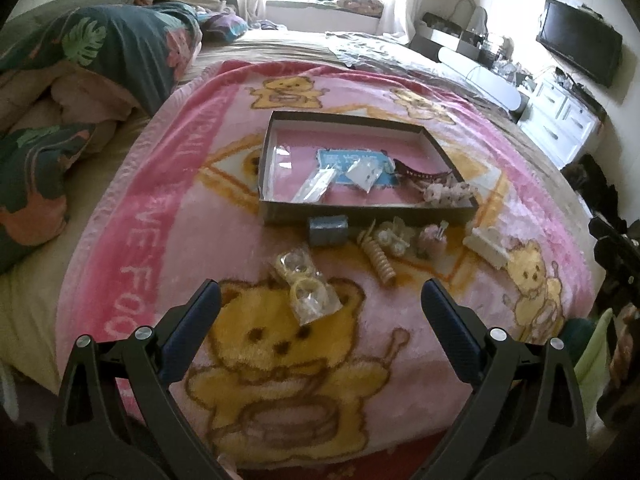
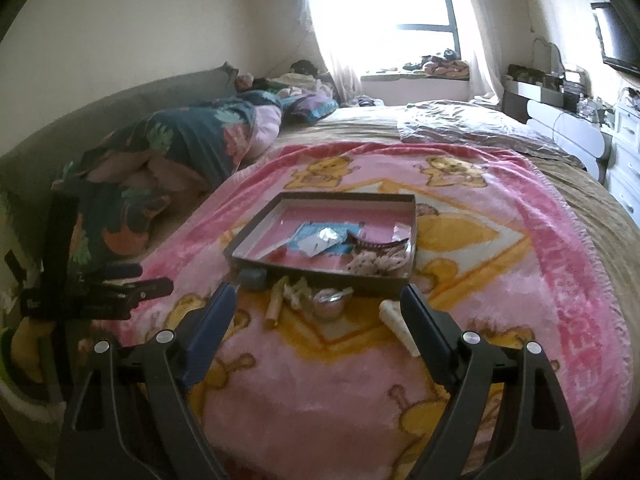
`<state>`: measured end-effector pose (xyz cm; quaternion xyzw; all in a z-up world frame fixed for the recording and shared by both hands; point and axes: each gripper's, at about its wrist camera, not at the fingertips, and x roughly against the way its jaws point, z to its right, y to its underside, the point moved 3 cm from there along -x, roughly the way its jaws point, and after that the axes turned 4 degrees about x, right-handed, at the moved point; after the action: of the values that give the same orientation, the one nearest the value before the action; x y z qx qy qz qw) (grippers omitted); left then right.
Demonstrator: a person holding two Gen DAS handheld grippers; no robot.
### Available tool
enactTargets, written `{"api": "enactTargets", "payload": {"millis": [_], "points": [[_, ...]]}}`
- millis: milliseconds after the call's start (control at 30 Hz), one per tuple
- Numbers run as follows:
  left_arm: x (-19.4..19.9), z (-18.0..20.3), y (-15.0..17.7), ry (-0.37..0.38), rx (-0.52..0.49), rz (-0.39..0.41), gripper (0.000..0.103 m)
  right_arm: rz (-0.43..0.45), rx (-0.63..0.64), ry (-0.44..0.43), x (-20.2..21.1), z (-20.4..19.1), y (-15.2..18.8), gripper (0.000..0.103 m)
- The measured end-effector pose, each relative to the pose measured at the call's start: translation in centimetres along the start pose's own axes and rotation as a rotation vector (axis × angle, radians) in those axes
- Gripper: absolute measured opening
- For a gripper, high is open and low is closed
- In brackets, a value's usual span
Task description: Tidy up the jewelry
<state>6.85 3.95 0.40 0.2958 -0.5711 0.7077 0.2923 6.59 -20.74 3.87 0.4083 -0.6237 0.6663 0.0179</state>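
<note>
On the pink bear blanket [image 1: 168, 208] spread over the bed sits a shallow dark box [image 1: 276, 128], and the loose pieces still to be sorted lie in a row along its near wall. Inside the box already lie a blue card [image 1: 344, 160], two clear packets [image 1: 316, 186] and [image 1: 362, 174], a dark red hair claw [image 1: 420, 174] and a pale flowery clip [image 1: 448, 192] in the near right corner.

Outside it, from left to right, are a small blue block [image 1: 328, 230] touching the box wall, a beige spiral hair tie [image 1: 382, 260], a pale clip [image 1: 394, 236], a small pink piece [image 1: 430, 238] and a cream comb-like clip [image 1: 486, 246]. Nearer still, a clear bag of rings [image 1: 306, 286] lies on the bear's head.

The left gripper [image 1: 320, 300] hovers low with its jaws spread wide, empty, the bag of rings just between and beyond its tips. The right gripper [image 2: 318, 304] is likewise wide open and empty, facing the spiral hair tie [image 2: 276, 304] and the pink piece [image 2: 330, 304], the cream clip [image 2: 394, 318] beside its right finger.

The step looks like a fresh pickup. Next, probably, the left gripper lowers over the bag and pinches the plastic without pressing into the plush.
</note>
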Motion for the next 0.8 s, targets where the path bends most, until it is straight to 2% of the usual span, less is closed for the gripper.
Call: {"api": "enactTargets", "payload": {"millis": [267, 367, 467, 800], "points": [[-0.1, 0.4, 1.5, -0.015, -0.031, -0.014, 0.094, -0.045, 0.039, -0.011, -1.0, -1.4, 1.6, 0.083], [-0.2, 0.6, 2.0, -0.014, -0.041, -0.018, 0.094, -0.055, 0.030, -0.012, -1.4, -1.5, 2.1, 0.091], [-0.6, 0.6, 2.5, -0.017, -0.054, -0.034, 0.094, -0.072, 0.029, -0.017, -1.7, -1.6, 2.6, 0.091], [-2.5, -0.9, 3.0, -0.034, -0.017, -0.063, 0.094, -0.106, 0.030, -0.012, -3.4, -1.9, 3.5, 0.092]]}}
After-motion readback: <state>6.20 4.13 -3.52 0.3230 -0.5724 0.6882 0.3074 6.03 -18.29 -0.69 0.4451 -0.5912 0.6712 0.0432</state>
